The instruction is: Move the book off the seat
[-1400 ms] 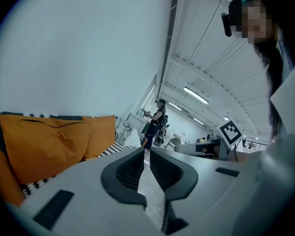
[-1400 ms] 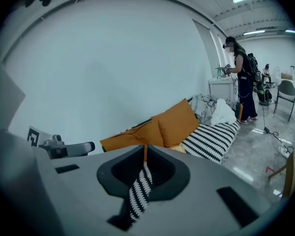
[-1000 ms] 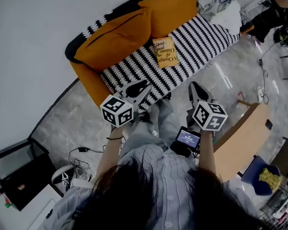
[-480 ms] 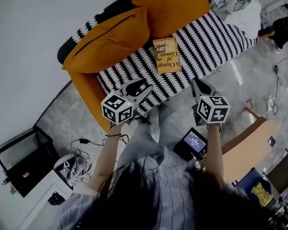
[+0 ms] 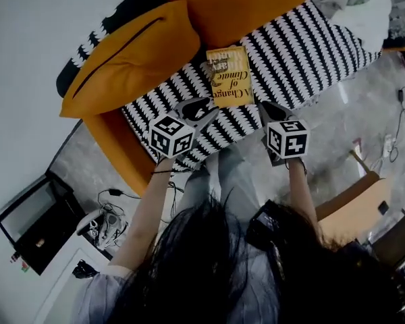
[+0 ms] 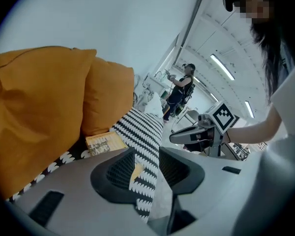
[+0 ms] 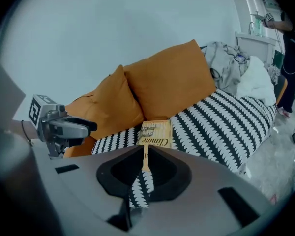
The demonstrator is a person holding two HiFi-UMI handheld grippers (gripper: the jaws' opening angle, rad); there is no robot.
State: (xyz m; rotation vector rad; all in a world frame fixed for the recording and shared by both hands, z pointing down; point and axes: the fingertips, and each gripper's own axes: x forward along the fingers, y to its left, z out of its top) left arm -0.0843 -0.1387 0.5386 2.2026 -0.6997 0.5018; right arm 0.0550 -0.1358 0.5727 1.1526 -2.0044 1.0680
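Looking down at a yellow book (image 5: 229,76) lying flat and closed on the black-and-white striped seat (image 5: 304,46), roughly mid-seat, its far edge touching the orange cushions (image 5: 131,56) propped along the back of the seat. Holding the left gripper (image 5: 208,111) over the front part of the seat, tilted downward, not touching the book. Showing its jaws standing apart, having just been opening, with nothing between them except the stripes of the seat beyond. Holding the right gripper (image 5: 268,109) over the front edge of the seat as well, angled more steeply down. Keeping its jaws pressed together, clamping nothing. Leaving a gap above the seat between the two grippers. Showing a pile of white cloth (image 7: 255,85) resting at the seat's far end.
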